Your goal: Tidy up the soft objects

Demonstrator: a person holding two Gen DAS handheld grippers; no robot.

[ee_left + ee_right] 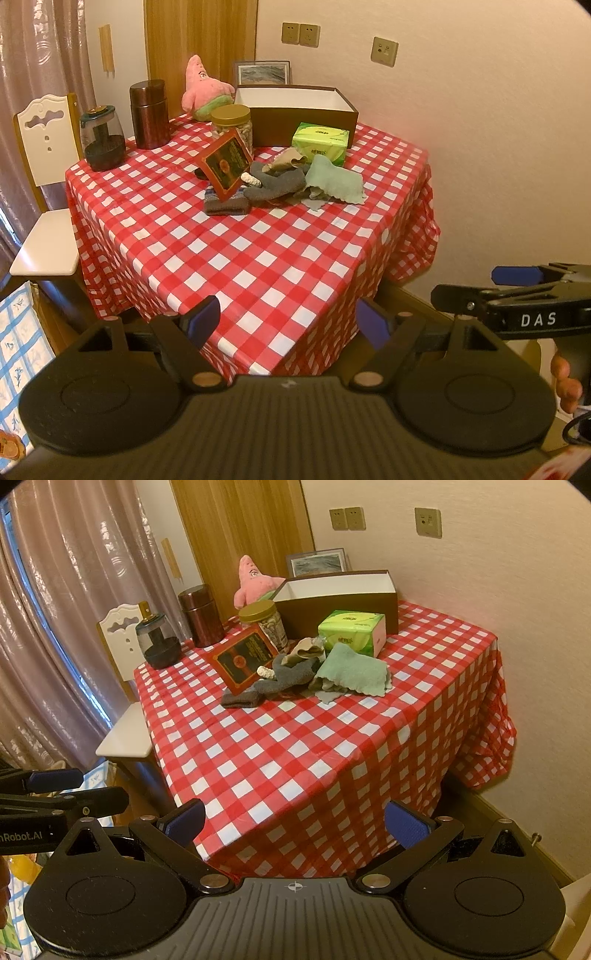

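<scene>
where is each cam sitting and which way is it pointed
Left wrist: on the left gripper, off the table's near corner, facing the checkered tablecloth and brown box; its open fingers, the right gripper and a hand show.
Right wrist: on the right gripper, same heading; its open fingers and the left gripper show.
Shared: pink plush, tissue pack, green cloth.

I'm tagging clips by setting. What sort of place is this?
Likely a home dining corner: a table under a red-and-white checked tablecloth, a white wooden chair beside it, and mauve window curtains.
</scene>
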